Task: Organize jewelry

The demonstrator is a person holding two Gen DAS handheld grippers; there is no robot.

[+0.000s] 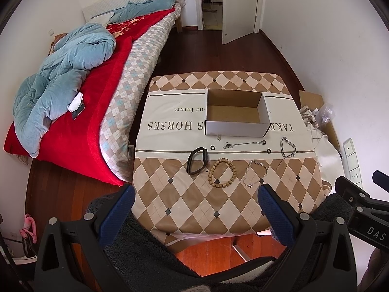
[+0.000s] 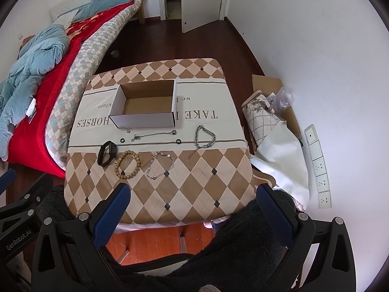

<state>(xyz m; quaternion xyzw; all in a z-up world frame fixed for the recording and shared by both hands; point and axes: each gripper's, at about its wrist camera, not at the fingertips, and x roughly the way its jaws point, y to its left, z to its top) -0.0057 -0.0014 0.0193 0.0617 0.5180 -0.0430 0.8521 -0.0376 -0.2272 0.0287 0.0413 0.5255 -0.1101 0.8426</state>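
Note:
An open, empty cardboard box point(image 1: 235, 113) point(image 2: 145, 107) stands on the cloth-covered table point(image 1: 194, 202) point(image 2: 194, 194). In front of it lie a black band point(image 1: 197, 160) point(image 2: 107, 152), a wooden bead bracelet point(image 1: 222, 173) point(image 2: 127, 165), a thin silver bracelet point(image 1: 255, 173) point(image 2: 160, 165), a thick silver chain bracelet point(image 1: 288, 147) point(image 2: 205, 136), a thin chain point(image 1: 244, 143) point(image 2: 154, 135) and two small black rings point(image 1: 213, 147) point(image 1: 269, 151). My left gripper point(image 1: 195, 196) and right gripper point(image 2: 193, 196) are both open and empty, held above the table's near edge.
A bed point(image 1: 80, 121) with a red blanket and a blue quilt lies to the left. A folded cloth, cardboard and plastic wrap point(image 2: 274, 112) lie on the floor to the right, below wall sockets point(image 2: 318, 165). An open door point(image 1: 240, 7) is at the back.

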